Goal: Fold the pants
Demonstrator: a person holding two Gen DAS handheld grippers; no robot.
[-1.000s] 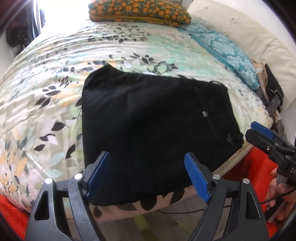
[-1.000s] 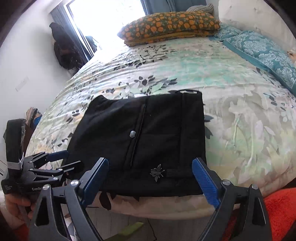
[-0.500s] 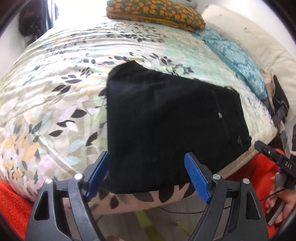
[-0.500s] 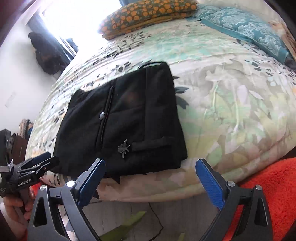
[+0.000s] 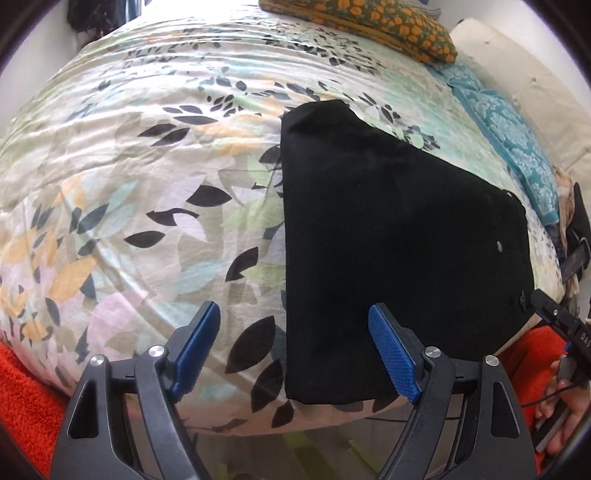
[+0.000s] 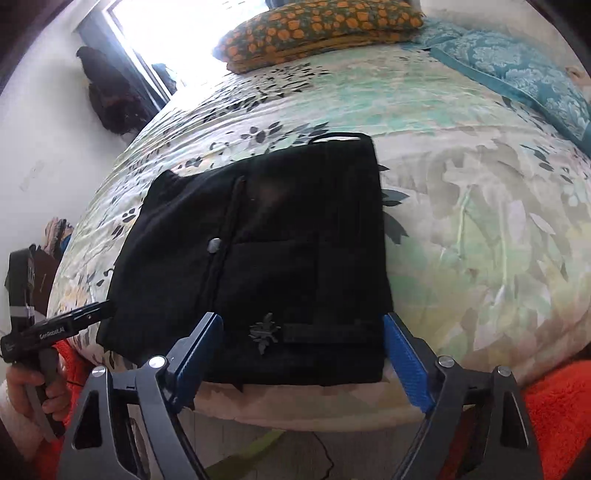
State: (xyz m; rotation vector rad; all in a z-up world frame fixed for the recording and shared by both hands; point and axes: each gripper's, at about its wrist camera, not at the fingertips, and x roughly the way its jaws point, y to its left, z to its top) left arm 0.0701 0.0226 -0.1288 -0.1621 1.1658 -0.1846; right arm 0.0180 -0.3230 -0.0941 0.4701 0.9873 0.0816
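Right wrist view shows the pants (image 6: 266, 254) already folded into a thick black rectangle lying flat at the near edge of the bed (image 6: 480, 229), a metal button (image 6: 214, 245) and a small emblem (image 6: 264, 331) showing on the top layer, a belt loop sticking out at the far corner. The cloth looks soft, fairly heavy and limp, so it will probably sag and slide open if lifted by one layer; the safest hold seems to be through the whole stack at the two near corners, one tool on each. The right tool (image 6: 301, 354) hangs over the near right part of the bundle with its blue pads wide apart and nothing pinched; its jaws have just been closing a little, with only the cloth's near edge lying below them. In the left wrist view the pants (image 5: 399, 251) lie to the right of centre, and the left tool (image 5: 295, 350) stands open above the near left corner, one pad over the bedspread, one over the black cloth, gripping nothing. Farther out are an orange patterned pillow (image 6: 317, 29) at the far end, a teal pillow (image 6: 517, 74) on the right, and an orange rug (image 6: 554, 424) below the bed.
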